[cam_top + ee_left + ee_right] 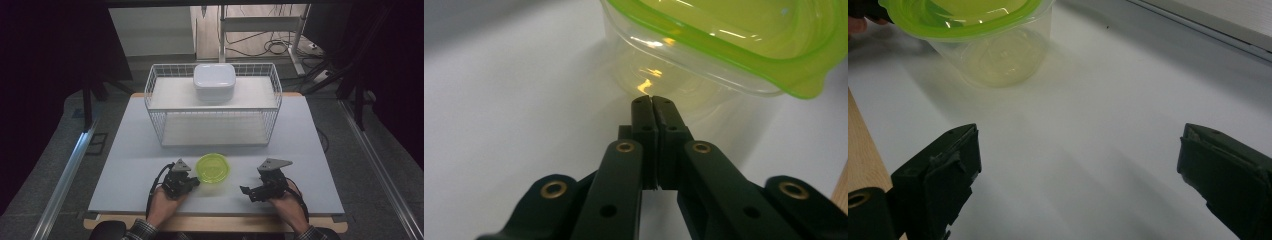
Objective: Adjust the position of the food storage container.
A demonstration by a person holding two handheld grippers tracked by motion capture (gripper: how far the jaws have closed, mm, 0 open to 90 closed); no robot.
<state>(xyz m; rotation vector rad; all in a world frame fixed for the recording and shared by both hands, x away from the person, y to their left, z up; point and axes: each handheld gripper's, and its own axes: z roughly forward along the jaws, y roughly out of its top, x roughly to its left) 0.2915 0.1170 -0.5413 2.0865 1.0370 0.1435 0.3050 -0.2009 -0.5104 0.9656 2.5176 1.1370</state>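
Jaws of left gripper (196, 183) pressed together beside upright green-lidded container (213, 168); right gripper (243, 190) jaws wide.

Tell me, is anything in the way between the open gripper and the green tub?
Nothing visible is. The right gripper stands open, with bare white table between it and the green-lidded tub. The left gripper sits shut on the tub's other side.

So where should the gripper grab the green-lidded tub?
Probably the green lid's rim on the green-lidded tub, coming in from its right with the open right gripper. The lip juts out past the clear, tapering wall, giving the jaws an edge, and that side looks free.
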